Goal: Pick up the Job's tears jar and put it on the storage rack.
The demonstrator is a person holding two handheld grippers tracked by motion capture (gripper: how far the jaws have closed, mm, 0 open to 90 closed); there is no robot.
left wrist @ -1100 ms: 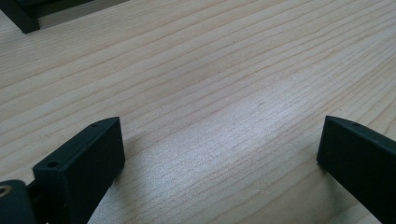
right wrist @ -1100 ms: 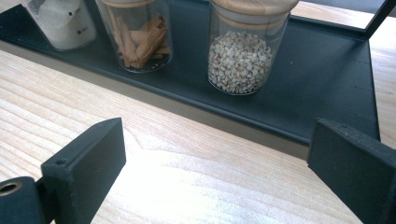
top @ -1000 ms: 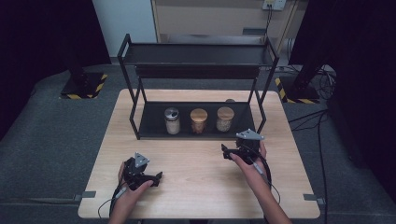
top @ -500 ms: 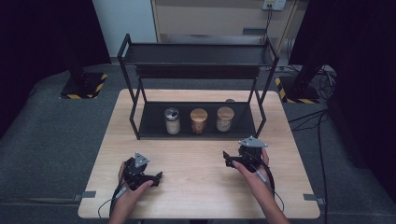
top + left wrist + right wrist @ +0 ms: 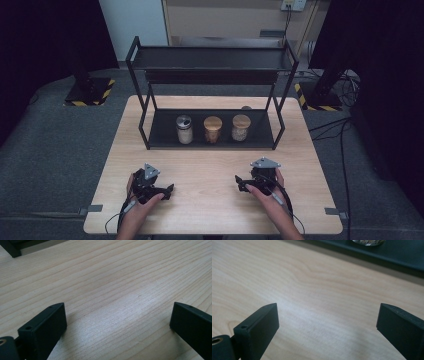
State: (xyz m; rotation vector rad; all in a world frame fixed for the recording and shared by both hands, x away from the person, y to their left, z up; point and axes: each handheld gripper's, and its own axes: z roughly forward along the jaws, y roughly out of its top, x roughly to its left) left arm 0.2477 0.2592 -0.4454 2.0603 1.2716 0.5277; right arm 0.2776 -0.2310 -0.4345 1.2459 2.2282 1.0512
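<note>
Three jars stand in a row on the lower shelf of a black metal rack [image 5: 150, 120]: a silver-lidded jar [image 5: 184, 129], a wooden-lidded jar with brown contents [image 5: 213, 129] and a wooden-lidded jar with pale contents [image 5: 240, 127]. My left gripper [image 5: 167, 189] rests low over the wooden table [image 5: 210, 200] near its front left, open, with bare wood between its jaws [image 5: 117, 315]. My right gripper [image 5: 239, 184] sits near the front right, pointing left, open and empty [image 5: 328, 315]. A jar's base [image 5: 368, 242] peeks in at the top of the right gripper view.
The rack has an upper shelf [image 5: 210, 59] with nothing on it, and its posts stand on the table's far half. A small dark object [image 5: 246, 107] lies behind the rack. Grey carpet and stand bases with yellow-black tape [image 5: 87, 92] surround the table.
My right gripper has come toward the front edge of the table and sunk lower. The left gripper has stayed where it was. The jars have not moved.
</note>
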